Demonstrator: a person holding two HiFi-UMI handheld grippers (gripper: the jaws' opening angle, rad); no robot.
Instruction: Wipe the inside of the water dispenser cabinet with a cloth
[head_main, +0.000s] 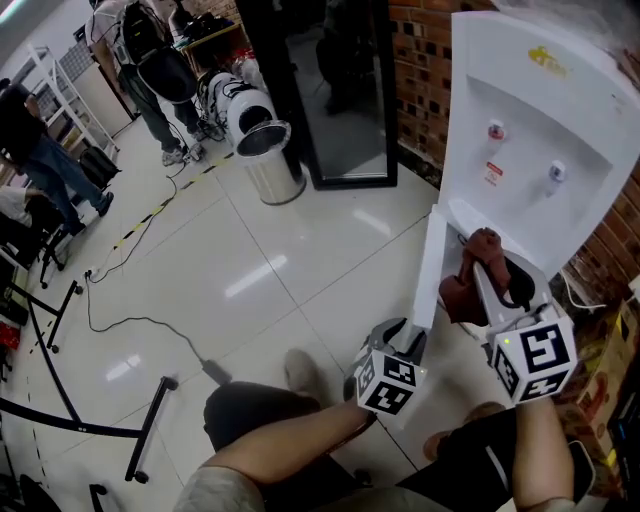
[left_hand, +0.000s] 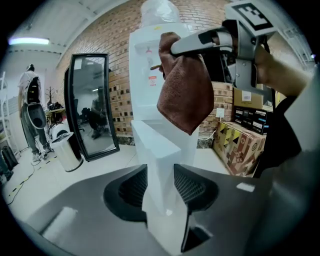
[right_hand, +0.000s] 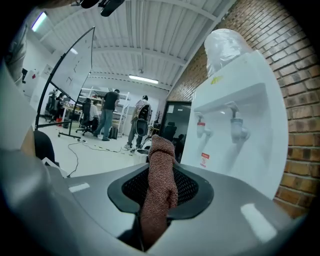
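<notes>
Holding the cabinet door (head_main: 430, 265) clamped in left claw (left_hand: 160, 197); right claw (right_hand: 159, 200), clamped on cloth (right_hand: 161, 175), should next reach inside, at door's three o'clock.

Head cam looks steeply down on dispenser (head_main: 540, 130); both gripper cams face it close-up, left prob. lower, sharing taps (right_hand: 235, 125).

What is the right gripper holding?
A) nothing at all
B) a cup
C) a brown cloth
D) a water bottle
C: the right gripper view shows the brown cloth pinched in the right gripper, and it hangs from it in the head view too.
</notes>
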